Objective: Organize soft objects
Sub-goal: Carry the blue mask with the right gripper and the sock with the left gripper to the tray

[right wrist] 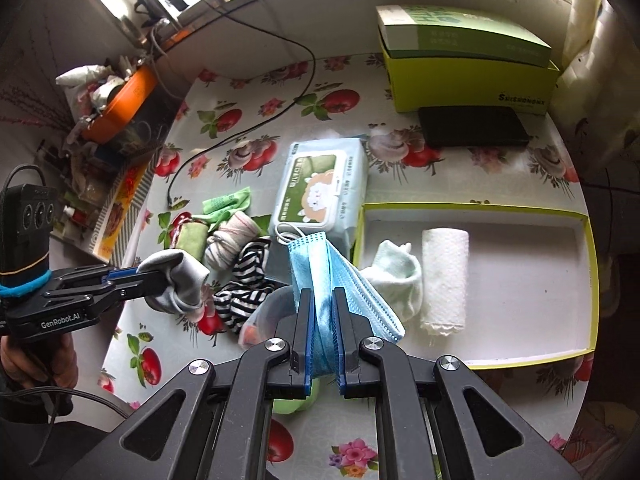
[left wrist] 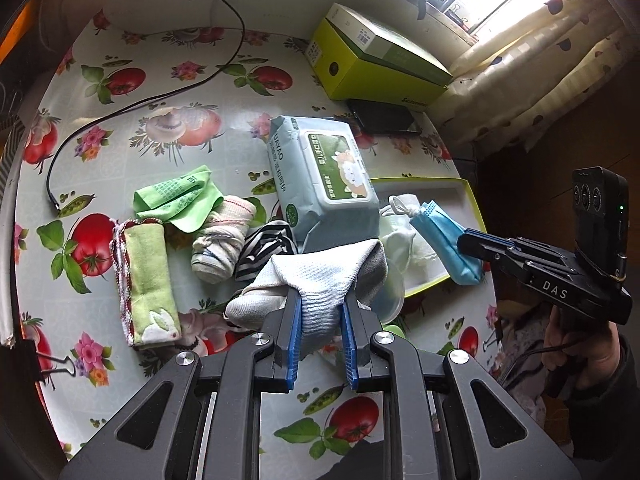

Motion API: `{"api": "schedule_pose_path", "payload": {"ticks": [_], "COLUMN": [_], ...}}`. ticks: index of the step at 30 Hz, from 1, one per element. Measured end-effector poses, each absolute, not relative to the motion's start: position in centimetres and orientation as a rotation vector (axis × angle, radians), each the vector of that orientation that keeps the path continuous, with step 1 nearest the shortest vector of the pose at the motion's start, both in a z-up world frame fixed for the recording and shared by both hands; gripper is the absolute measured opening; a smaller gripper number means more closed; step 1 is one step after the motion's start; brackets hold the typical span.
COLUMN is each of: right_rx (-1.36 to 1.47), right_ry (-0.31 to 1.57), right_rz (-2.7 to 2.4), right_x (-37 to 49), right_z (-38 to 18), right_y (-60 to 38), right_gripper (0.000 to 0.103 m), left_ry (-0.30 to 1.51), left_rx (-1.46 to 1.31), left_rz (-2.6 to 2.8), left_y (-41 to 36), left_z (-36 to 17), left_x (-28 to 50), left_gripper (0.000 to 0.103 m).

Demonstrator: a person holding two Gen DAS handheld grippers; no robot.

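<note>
My left gripper (left wrist: 320, 300) is shut on a white and grey sock (left wrist: 320, 276) and holds it above the table; it also shows in the right wrist view (right wrist: 176, 276). My right gripper (right wrist: 322, 296) is shut on a blue face mask (right wrist: 340, 276), held at the left edge of the yellow-rimmed tray (right wrist: 520, 356); the mask also shows in the left wrist view (left wrist: 444, 236). In the tray lie a pale green sock (right wrist: 396, 276) and a rolled white cloth (right wrist: 444, 276). On the table lie a striped sock (left wrist: 264, 252), a rolled sock (left wrist: 220, 240), a green towel (left wrist: 148, 280) and a green cloth (left wrist: 180, 200).
A wet-wipes pack (left wrist: 324, 172) lies mid-table. A yellow-green box (right wrist: 468, 68) and a black case (right wrist: 472, 126) stand at the back. A black cable (left wrist: 132, 104) runs across the flowered tablecloth (left wrist: 160, 80). A clear lid (right wrist: 268, 312) lies under my right gripper.
</note>
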State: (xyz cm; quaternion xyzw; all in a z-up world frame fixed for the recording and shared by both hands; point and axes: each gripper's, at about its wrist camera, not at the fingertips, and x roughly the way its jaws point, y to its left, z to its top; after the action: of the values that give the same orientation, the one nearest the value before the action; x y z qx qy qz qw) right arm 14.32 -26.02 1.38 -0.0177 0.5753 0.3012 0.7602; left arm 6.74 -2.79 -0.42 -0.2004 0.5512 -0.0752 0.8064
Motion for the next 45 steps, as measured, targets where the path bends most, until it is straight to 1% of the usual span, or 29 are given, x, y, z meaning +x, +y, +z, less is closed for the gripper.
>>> {"api": "schedule_pose_path", "payload": {"ticks": [14, 25, 28, 29, 31, 32, 40, 45], "right_rx": [0.099, 0.158, 0.177, 0.188, 0.194, 0.197, 0.239, 0.261], "right_ry": [1.258, 1.325, 1.362, 1.377, 1.377, 1.370, 1.301, 1.290], "right_rz": [0.466, 0.357, 0.351, 0.354, 0.356, 0.356, 0.338, 0.329], "right_x": [17.6, 19.3, 19.4, 19.3, 19.2, 19.1, 18.5, 17.9], "right_z": [-1.2, -5.9, -7.4, -7.8, -7.8, -7.5, -4.9, -4.4], "right_y": [-33.8, -36.4, -36.6, -36.7, -36.7, -36.9, -39.3, -40.2], "right_gripper": [0.008, 0.008, 0.010, 0.013, 0.020, 0.027, 0.028, 0.028], "left_ry": [1.207, 1.226, 1.231, 1.232, 1.235, 1.236, 1.251, 1.272], "left_rx": [-0.326, -0.265, -0.254, -0.250, -0.242, -0.238, -0.181, -0.151], "left_rz": [-0.255, -0.302, -0.309, -0.312, -0.317, -0.321, -0.370, -0.398], "left_y": [-7.8, -11.0, -11.7, -11.9, -12.4, -12.7, -16.1, -18.7], "left_z": [0.2, 0.2, 0.3, 0.3, 0.3, 0.3, -0.3, -1.5], "left_x": [10.7, 12.9, 13.4, 13.6, 13.9, 14.2, 16.9, 19.0], "left_gripper": [0.019, 0.019, 0.019, 0.019, 0.019, 0.019, 0.019, 0.019]}}
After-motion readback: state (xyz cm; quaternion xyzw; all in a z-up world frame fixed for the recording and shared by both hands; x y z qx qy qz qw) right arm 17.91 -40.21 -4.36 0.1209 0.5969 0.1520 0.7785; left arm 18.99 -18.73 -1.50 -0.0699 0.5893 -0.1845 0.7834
